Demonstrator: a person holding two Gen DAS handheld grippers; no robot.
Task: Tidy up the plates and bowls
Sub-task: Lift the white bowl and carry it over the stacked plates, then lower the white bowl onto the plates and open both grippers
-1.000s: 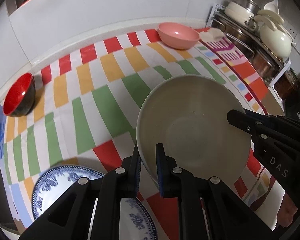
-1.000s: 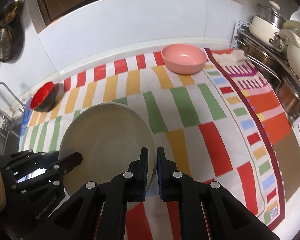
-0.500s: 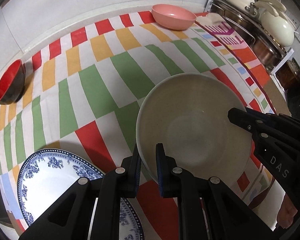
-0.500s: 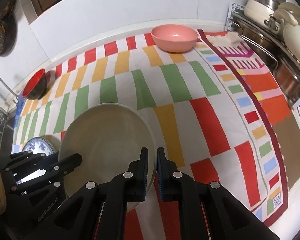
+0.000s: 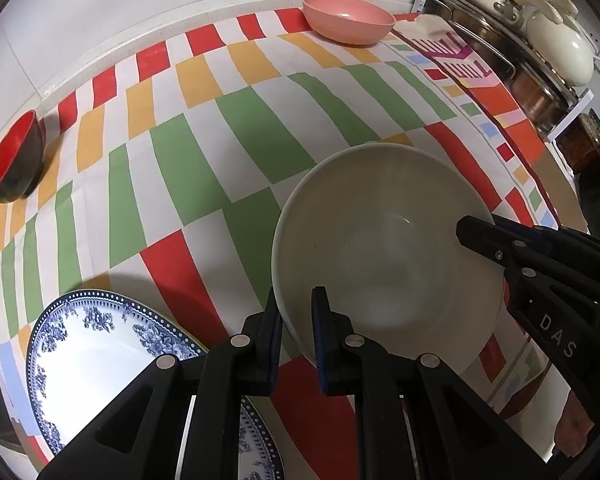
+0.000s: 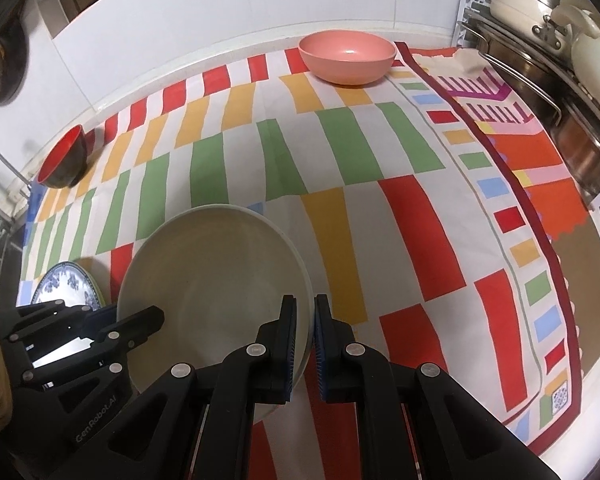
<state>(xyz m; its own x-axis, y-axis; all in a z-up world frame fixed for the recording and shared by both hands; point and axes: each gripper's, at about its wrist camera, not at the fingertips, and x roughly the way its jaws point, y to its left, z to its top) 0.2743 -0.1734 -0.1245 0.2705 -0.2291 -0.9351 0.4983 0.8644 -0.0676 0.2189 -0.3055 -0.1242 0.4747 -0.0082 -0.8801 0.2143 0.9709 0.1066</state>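
A large cream bowl (image 5: 384, 248) (image 6: 216, 280) is held above the striped cloth by both grippers. My left gripper (image 5: 297, 312) is shut on its left rim. My right gripper (image 6: 305, 312) is shut on its right rim. A blue-and-white plate (image 5: 96, 356) (image 6: 66, 284) lies on the cloth to the bowl's lower left. A pink bowl (image 5: 348, 18) (image 6: 346, 56) sits at the far edge. A red-and-black bowl (image 5: 14, 158) (image 6: 64, 162) lies tilted at the far left.
A striped cloth (image 5: 228, 128) (image 6: 380, 184) covers the counter. A rack with pots and a cream kettle (image 5: 556, 48) (image 6: 540, 20) stands at the right. A white wall runs along the back.
Both grippers have carried the cream bowl toward the near left. The blue-and-white plate has come further into view beside the bowl.
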